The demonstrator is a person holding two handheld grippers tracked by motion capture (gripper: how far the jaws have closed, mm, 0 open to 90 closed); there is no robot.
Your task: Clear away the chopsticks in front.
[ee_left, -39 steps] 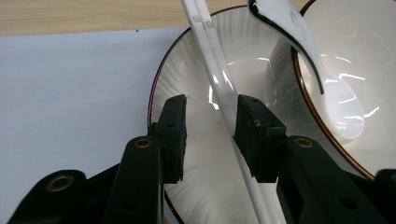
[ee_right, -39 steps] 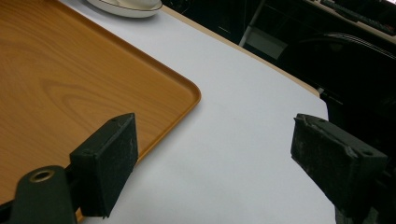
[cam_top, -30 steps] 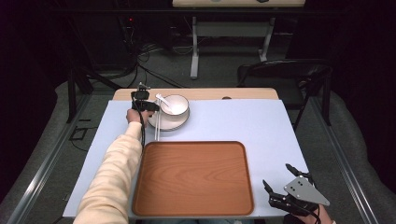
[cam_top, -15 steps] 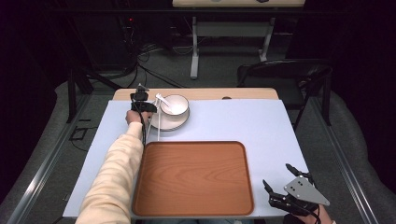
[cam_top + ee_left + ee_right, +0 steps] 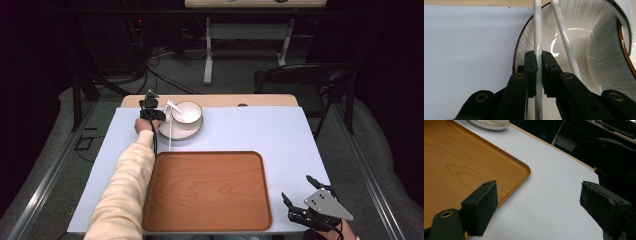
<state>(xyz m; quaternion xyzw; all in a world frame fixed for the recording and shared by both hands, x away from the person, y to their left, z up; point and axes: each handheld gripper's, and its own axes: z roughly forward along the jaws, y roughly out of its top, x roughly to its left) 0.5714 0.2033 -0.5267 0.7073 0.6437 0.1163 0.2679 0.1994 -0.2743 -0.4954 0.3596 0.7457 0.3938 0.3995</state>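
The left gripper [image 5: 538,62] has just been closing, and its two black jaws now pinch a slim white plastic chopstick [image 5: 537,30] between their pads, with no gap on either side of the stick. In the left gripper view this chopstick runs straight up and away from the jaws, its long axis in line with them, crossing the dark-edged rim of the white ribbed ceramic plate [image 5: 524,37]. A second white chopstick [image 5: 564,37] lies just beside it on the plate, slanted so that the two draw closer toward the far end.

In the high view the left gripper [image 5: 151,111] sits at the left edge of the plate [image 5: 192,134], which carries a white ceramic bowl [image 5: 187,112]. The gripped chopstick [image 5: 170,135] shows as a thin white line pointing from the plate's left side toward the rectangular brown wooden tray [image 5: 207,192], ending just short of the tray's far rim.

The plate stands near the far edge of the pale blue table mat [image 5: 260,130]. To the right of the plate the mat is bare right out to its edge, and the tray's floor is bare too.

The right gripper [image 5: 312,212] rests well away from the plate, beyond the tray's near right corner, with its jaws spread wide and holding nothing.
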